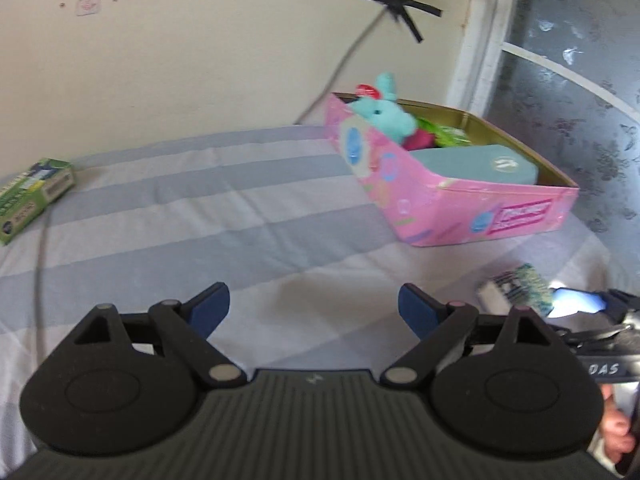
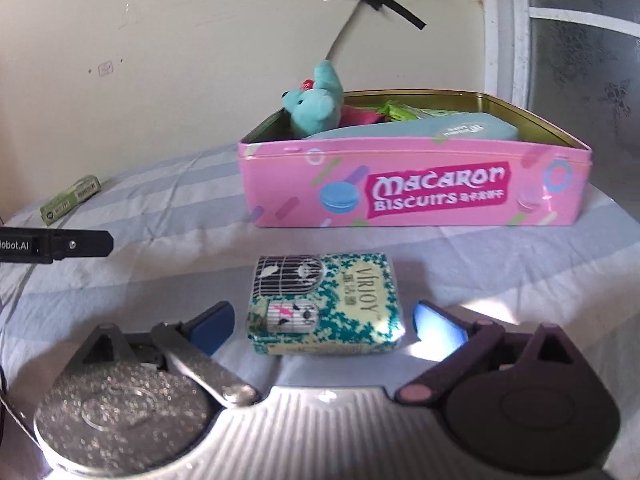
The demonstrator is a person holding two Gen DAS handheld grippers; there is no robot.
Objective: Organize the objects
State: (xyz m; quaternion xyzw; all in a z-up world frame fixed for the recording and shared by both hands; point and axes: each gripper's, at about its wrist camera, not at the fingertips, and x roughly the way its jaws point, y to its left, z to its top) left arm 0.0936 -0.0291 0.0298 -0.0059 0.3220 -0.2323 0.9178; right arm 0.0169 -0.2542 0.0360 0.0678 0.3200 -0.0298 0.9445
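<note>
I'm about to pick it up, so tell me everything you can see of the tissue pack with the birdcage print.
The tissue pack is a soft, squarish packet in glossy wrap, cream with teal floral speckles, two black-and-white birdcages and the word VIRJOY. It lies flat on the striped bedsheet, in front of the pink biscuit tin and apart from it. It sits between the right gripper's open fingers, which do not touch it.

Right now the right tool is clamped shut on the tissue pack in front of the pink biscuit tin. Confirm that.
Not quite. The right tool is open: its blue pads stand clear on either side of the tissue pack, not pressing it, as the right wrist view shows. The pack does lie in front of the pink biscuit tin.
</note>
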